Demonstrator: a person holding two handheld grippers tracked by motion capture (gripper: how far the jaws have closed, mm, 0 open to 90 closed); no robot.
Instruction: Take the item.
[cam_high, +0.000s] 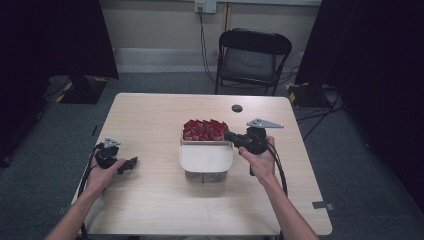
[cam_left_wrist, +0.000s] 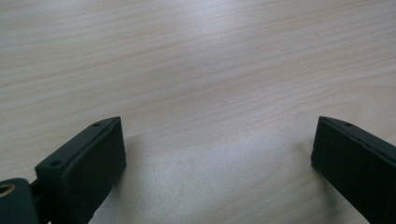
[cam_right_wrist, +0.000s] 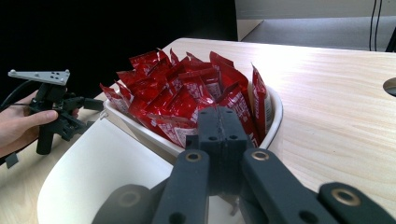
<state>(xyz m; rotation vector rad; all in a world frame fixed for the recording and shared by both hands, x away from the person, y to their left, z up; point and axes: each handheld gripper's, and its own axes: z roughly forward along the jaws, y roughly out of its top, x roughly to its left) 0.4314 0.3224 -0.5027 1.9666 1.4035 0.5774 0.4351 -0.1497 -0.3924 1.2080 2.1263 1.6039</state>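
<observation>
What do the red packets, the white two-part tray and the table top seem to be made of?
The small red sachet packets look like glossy plastic or foil film: creased, with shiny highlights. The white two-compartment tray seems matte moulded plastic, smooth with rounded rims, though ceramic cannot be excluded. The pale table top shows printed-looking wood grain, probably laminate.

A light wooden counter (cam_high: 150, 115) with a small round hole (cam_high: 237, 108) near its far edge. Behind it, a black folding chair (cam_high: 252, 57) on grey carpet.
</observation>
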